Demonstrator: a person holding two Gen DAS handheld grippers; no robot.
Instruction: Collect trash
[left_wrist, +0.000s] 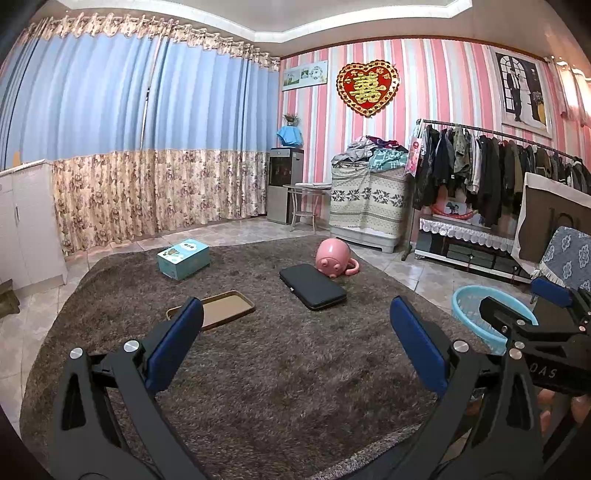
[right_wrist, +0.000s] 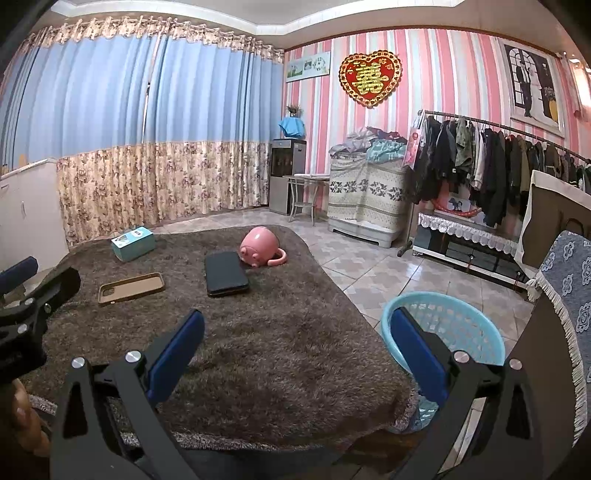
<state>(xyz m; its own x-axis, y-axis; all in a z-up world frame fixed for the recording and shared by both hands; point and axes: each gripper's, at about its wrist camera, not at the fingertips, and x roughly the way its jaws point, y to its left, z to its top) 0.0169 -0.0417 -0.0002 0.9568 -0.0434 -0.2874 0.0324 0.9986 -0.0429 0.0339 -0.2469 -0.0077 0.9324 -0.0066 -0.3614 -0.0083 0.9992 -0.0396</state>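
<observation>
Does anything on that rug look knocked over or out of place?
Yes. The pink pig-shaped pot lies tipped on its side by the black case. A phone case and teal box lie scattered on the rug.

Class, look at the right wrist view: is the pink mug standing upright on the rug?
No, the pink mug lies tipped over on the rug, beside the black case.
</observation>
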